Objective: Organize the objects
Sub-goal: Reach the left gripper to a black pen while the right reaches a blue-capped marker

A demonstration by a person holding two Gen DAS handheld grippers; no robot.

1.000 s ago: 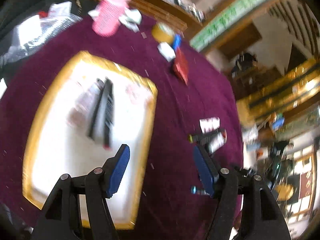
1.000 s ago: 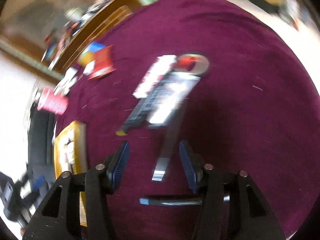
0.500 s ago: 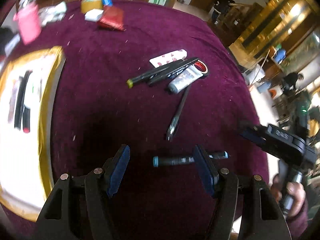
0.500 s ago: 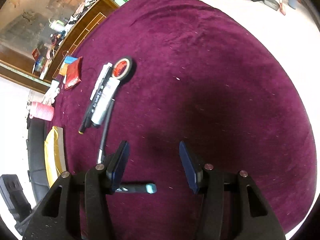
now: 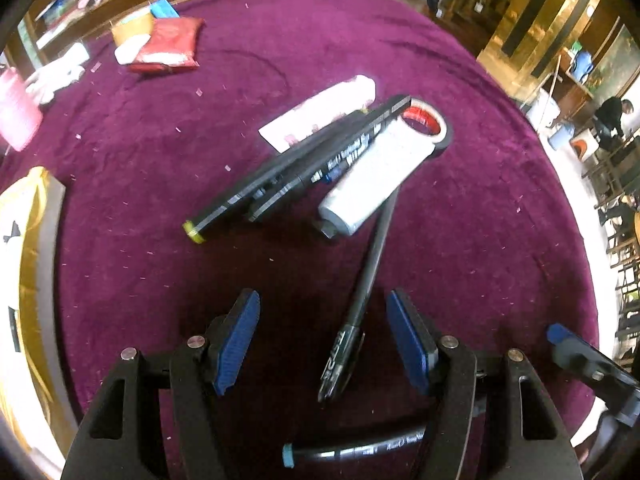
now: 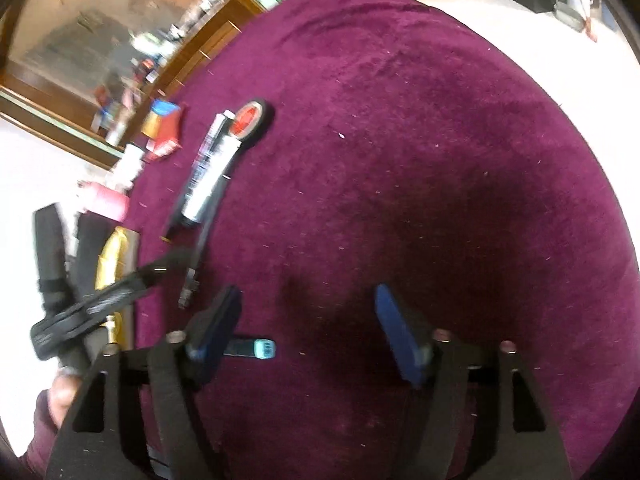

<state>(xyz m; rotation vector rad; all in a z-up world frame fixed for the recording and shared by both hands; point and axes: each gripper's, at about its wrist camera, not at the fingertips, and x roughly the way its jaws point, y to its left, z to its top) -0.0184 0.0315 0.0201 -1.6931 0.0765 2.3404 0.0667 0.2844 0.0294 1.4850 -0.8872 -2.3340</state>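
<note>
At the far left edge of the left wrist view lies the gold-rimmed tray (image 5: 36, 264) on the purple cloth (image 5: 480, 220). To its right, in the middle, two black markers (image 5: 296, 168) lie side by side, touching a white tube (image 5: 372, 184) whose far end rests against a roll of tape (image 5: 430, 126). A pink-patterned white pouch (image 5: 320, 114) lies just behind the markers. From under the tube a thin black pen (image 5: 368, 276) runs toward the near side, and its near end lies between the spread, empty fingers of the left gripper (image 5: 322, 346). A second pen with a teal cap (image 5: 352, 450) lies across, below this gripper. In the right wrist view, which is rather blurred, the right gripper (image 6: 308, 338) is also released and holds nothing; the teal cap seems to be just beside its left finger (image 6: 216, 326).
</note>
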